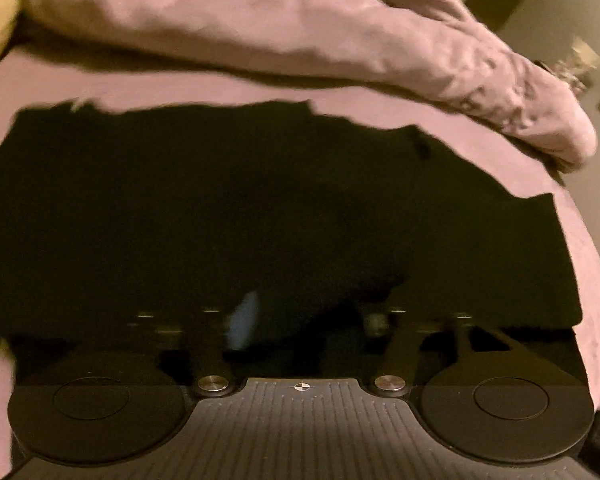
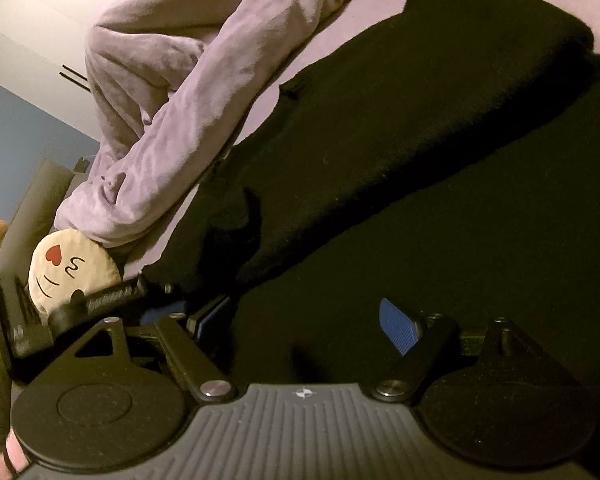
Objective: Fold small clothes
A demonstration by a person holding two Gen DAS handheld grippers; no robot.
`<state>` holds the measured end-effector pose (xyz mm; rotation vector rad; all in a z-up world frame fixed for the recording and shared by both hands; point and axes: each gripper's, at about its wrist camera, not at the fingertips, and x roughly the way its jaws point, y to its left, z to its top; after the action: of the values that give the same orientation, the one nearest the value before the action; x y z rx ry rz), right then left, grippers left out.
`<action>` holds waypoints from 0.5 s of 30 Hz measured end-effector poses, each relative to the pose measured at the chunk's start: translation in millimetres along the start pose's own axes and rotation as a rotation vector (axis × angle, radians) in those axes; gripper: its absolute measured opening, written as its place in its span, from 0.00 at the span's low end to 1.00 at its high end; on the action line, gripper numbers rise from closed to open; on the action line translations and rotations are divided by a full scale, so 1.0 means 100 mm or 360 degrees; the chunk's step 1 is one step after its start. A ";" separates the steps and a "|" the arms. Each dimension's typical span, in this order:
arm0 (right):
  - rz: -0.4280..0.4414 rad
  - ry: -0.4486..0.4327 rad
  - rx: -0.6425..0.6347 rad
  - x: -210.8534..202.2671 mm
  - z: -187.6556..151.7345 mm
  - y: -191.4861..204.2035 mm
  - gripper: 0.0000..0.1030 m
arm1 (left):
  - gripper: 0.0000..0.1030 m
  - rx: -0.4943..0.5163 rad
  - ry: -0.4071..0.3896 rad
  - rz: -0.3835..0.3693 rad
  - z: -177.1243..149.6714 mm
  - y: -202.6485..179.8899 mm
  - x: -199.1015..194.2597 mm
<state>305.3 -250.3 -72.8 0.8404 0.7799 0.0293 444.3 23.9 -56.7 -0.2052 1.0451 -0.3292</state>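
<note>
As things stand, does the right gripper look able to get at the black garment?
Probably yes. The right gripper is open and low over the black garment, which lies spread on the bed sheet. Nothing sits between its blue pads and the cloth; the rumpled blanket lies off to the side.

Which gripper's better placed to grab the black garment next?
Probably the right gripper: sharp view, jaws open, blue pads low over the black garment. The left gripper is motion-blurred, so its position is less certain.
</note>
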 end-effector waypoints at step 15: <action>0.0183 0.0084 -0.0082 0.76 0.34 0.58 0.65 | 0.91 -0.0482 0.0174 0.0313 -0.52 0.95 -0.50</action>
<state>397.6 -208.7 -66.1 0.8376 0.7764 0.1733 391.6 130.2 -72.2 -0.3559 1.2113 -0.0025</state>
